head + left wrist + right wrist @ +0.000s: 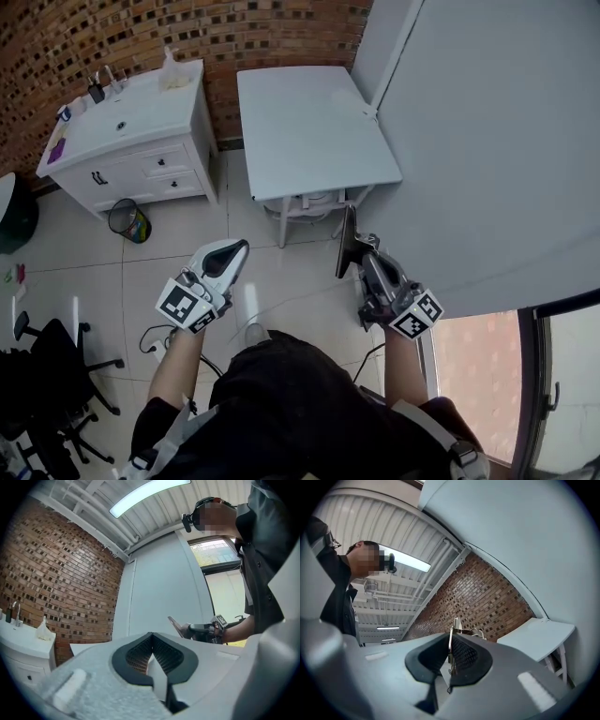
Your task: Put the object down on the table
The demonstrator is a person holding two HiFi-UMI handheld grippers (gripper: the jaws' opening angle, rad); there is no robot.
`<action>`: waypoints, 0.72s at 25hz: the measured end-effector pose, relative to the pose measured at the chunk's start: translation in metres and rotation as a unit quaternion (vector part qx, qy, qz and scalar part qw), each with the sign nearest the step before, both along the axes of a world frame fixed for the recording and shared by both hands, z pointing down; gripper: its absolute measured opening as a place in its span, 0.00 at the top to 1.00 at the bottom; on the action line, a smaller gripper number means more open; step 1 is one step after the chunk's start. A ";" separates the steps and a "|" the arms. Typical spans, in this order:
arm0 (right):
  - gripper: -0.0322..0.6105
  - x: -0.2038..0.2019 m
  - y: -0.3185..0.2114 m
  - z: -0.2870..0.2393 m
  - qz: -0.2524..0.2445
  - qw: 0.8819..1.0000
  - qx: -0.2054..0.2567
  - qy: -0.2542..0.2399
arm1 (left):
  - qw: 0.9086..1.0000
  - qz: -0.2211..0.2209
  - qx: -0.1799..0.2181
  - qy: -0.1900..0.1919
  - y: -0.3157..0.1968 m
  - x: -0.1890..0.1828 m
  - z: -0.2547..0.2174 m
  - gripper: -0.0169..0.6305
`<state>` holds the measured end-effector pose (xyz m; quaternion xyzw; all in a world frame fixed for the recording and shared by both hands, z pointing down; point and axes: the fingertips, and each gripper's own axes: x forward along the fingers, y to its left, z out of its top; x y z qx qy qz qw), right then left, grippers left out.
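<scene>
The right gripper jaws pinch a thin object (edge-on, unidentifiable); left gripper jaws closed, empty.

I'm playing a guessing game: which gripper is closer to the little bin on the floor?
Left. The left gripper is right of the bin, towards the person; the right gripper, pinching a thin flat object, is farther right still.

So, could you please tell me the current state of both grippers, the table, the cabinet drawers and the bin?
left gripper: shut, nothing between its jaws.
right gripper: shut on the thin flat object, which stands on edge.
table: standing unfolded; the object is not yet on it.
cabinet drawers: closed.
bin: upright on the floor, top open.
</scene>
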<state>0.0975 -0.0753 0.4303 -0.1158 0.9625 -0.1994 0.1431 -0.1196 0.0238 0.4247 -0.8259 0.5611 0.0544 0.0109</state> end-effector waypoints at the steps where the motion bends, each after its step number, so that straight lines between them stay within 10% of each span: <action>1: 0.92 -0.005 -0.002 0.000 0.001 1.000 0.002 0.000 | 1.000 0.000 0.001 -0.008 -0.003 -0.004 0.002 0.97; 18: 0.92 -0.140 -0.017 -0.002 0.003 0.999 0.014 0.031 | 1.000 -0.027 0.004 0.004 0.009 -0.154 0.005 0.97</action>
